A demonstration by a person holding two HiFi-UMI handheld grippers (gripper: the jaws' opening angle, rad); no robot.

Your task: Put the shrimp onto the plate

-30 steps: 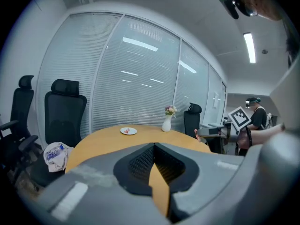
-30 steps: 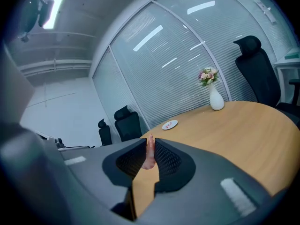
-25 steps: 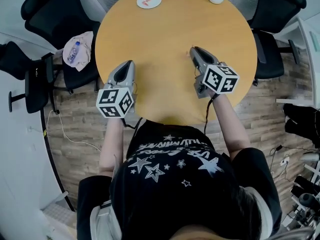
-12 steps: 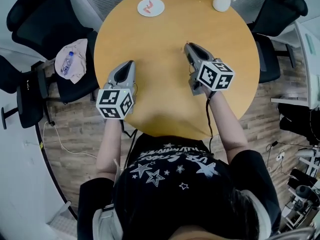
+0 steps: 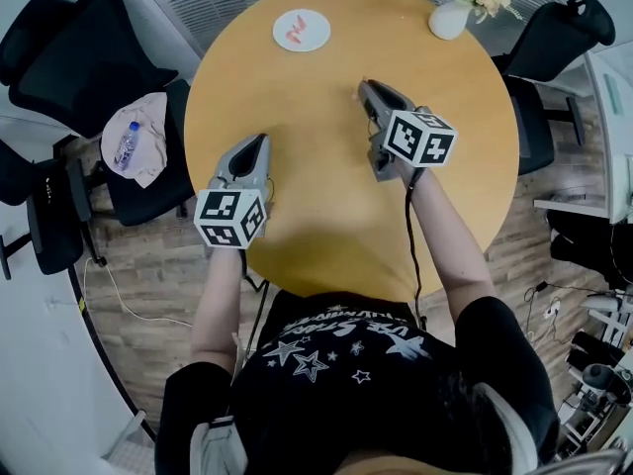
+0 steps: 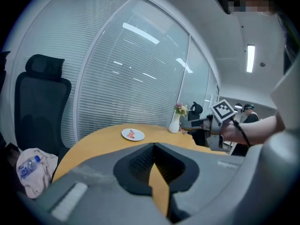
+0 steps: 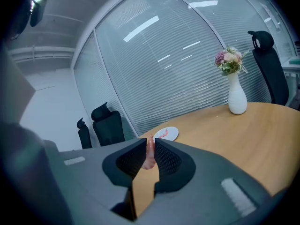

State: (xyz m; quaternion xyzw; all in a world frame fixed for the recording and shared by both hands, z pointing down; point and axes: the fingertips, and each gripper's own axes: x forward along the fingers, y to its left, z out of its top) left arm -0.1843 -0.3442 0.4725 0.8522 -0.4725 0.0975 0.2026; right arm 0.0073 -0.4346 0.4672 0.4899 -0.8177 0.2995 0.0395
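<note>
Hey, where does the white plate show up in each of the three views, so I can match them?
Head view: the plate sits near the top, left of centre.
Left gripper view: the plate is small, left of centre, above the jaws.
Right gripper view: the plate is at centre, just above the jaws.
Shared landmark: the white vase, right of the plate in each view.

Round wooden table (image 5: 326, 156) — white plate (image 5: 316, 26) and flower vase (image 5: 450, 19) stand near its far edge.

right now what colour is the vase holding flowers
White; the rounded flower vase shows best in the right gripper view.
</note>
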